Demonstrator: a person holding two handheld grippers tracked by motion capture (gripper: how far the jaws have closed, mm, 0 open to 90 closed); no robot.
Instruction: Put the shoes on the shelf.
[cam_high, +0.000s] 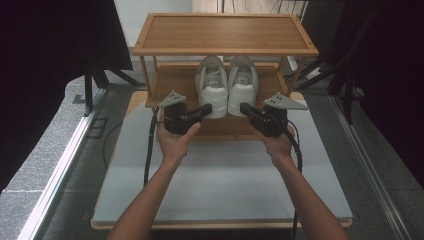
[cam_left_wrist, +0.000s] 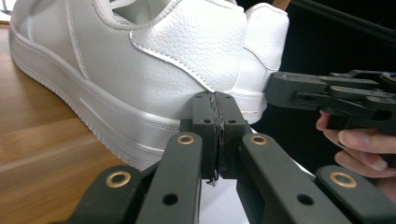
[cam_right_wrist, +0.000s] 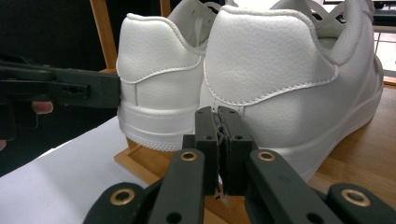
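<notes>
On the lower shelf of the rack, two white shoes are sitting side by side, heels facing the person and overhanging the shelf's front edge. The left gripper is pointing at the heel of the left shoe; its jaws are pressing together with nothing between them, and their tips are resting against the heel's lower edge in the left gripper view. The right shoe is standing just beside the left one, touching it. The right gripper is pointing at that shoe's heel, its jaws likewise closing on nothing, tips against the heel. Both hands are holding the grippers above the white table.
</notes>
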